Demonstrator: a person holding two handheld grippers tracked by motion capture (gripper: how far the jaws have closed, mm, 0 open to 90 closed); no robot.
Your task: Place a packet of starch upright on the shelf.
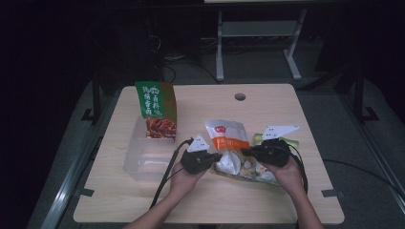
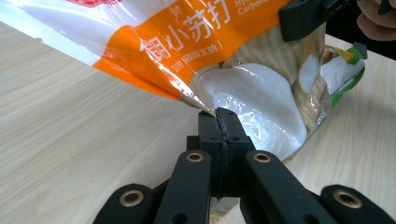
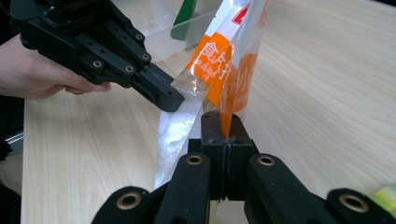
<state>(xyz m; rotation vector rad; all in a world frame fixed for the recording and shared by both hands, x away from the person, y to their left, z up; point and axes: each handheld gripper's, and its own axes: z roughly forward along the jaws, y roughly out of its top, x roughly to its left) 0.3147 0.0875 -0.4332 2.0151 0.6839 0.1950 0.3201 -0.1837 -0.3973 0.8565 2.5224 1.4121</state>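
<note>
An orange-and-white bag (image 1: 228,134) is held up over the middle of the wooden table (image 1: 200,200), one gripper on each side of it. My left gripper (image 1: 218,156) is shut on the bag's lower left edge; in the left gripper view the jaws (image 2: 226,116) pinch the clear seam of the bag (image 2: 187,42). My right gripper (image 1: 245,152) is shut on the opposite edge; in the right gripper view its jaws (image 3: 226,122) clamp the orange film of the bag (image 3: 224,56), and the left gripper (image 3: 170,100) bites the seam just beyond.
Another snack bag (image 1: 250,172) with a green corner (image 2: 345,70) lies flat under the held one. A clear plastic box (image 1: 143,160) stands at the left with a green-and-red bag (image 1: 156,107) upright in it. A cable hole (image 1: 240,97) sits near the table's far edge.
</note>
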